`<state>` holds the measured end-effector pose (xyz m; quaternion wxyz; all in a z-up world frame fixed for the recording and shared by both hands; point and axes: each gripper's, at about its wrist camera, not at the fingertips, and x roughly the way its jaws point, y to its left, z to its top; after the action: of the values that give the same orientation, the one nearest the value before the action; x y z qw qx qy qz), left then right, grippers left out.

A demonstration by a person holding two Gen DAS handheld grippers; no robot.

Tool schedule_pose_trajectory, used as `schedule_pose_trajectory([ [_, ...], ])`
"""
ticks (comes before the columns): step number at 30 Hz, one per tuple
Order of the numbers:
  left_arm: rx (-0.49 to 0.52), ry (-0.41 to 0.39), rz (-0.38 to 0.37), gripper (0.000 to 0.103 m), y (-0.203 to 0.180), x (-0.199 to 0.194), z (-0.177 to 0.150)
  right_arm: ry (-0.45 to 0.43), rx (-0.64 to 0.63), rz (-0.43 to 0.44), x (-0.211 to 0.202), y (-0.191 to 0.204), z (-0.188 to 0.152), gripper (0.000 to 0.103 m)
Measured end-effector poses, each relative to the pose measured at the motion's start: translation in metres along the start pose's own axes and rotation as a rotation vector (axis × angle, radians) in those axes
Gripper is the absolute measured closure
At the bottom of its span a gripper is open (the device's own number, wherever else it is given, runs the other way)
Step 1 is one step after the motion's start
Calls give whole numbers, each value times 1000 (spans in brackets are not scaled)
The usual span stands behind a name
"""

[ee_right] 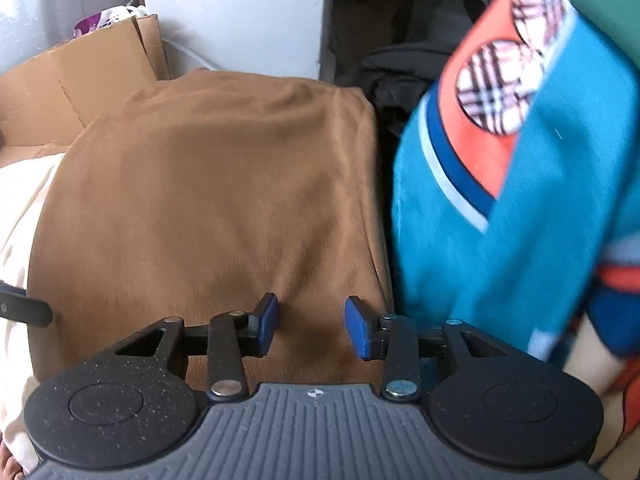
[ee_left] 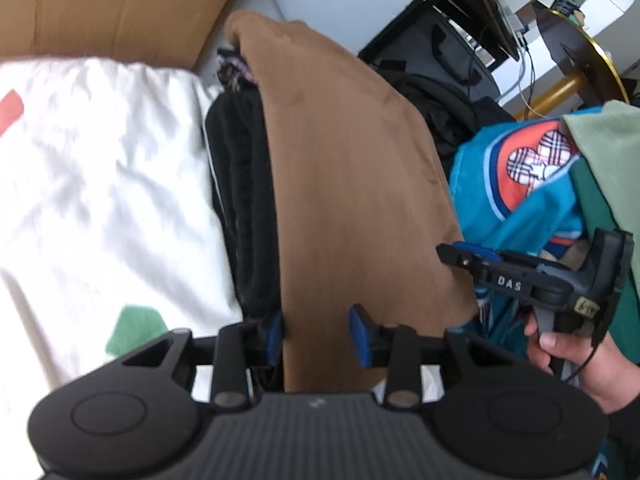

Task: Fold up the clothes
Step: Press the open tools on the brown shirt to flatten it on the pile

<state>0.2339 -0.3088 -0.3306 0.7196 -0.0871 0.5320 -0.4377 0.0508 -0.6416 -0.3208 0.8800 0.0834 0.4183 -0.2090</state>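
Note:
A folded brown garment (ee_left: 348, 180) lies on top of a black garment (ee_left: 240, 200), whose edge shows along its left side. My left gripper (ee_left: 316, 336) hovers open over the brown garment's near end, with the cloth showing in the gap between its blue pads. My right gripper (ee_right: 312, 328) is open too, low over the near right part of the same brown garment (ee_right: 208, 184). In the left wrist view the right gripper (ee_left: 450, 252) sits at the garment's right edge, held by a hand (ee_left: 580, 364). A teal garment (ee_right: 480, 220) with an orange patch lies to the right.
White bedding (ee_left: 100, 180) with red and green patches spreads to the left. A cardboard box (ee_left: 120, 4) stands behind it. A black bag (ee_left: 432, 100) and a gold-rimmed round table (ee_left: 588, 68) lie beyond. A green cloth (ee_left: 612, 140) overlaps the teal garment (ee_left: 520, 208).

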Motion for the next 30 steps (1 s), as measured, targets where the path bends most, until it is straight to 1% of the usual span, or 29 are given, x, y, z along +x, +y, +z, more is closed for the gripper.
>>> schedule_pose_trajectory([
  [4, -6, 44, -13, 73, 6, 5, -11, 11, 15, 0, -2, -5, -7, 59],
  [6, -6, 56, -15, 80, 7, 5, -17, 16, 21, -1, -3, -6, -11, 59],
  [7, -10, 60, -17, 87, 9, 5, -20, 22, 21, -2, -3, -6, -13, 59],
  [8, -17, 59, -21, 92, 10, 4, -22, 26, 19, -4, -3, -6, -14, 59],
  [12, -13, 55, -26, 95, 13, -2, -24, 58, 50, -5, -4, -6, -19, 59],
  [18, -3, 79, -11, 95, 13, -9, -21, 119, 92, -28, -5, -3, -26, 59],
  [21, 4, 98, 19, 91, 9, -16, -17, 137, 108, -32, -8, -1, -29, 59],
  [24, 11, 87, 38, 83, 7, -30, -14, 149, 139, -31, -14, 1, -30, 59],
  [26, 11, 81, 52, 63, 5, -38, -10, 152, 154, -26, -19, 3, -28, 58],
  [27, 12, 76, 63, 58, 3, -41, -8, 155, 159, -25, -21, 5, -27, 57],
  [29, 15, 69, 78, 43, -1, -48, -5, 161, 171, -24, -26, 8, -24, 54],
  [30, 17, 68, 81, 39, -3, -52, -3, 164, 177, -23, -28, 9, -23, 48],
])
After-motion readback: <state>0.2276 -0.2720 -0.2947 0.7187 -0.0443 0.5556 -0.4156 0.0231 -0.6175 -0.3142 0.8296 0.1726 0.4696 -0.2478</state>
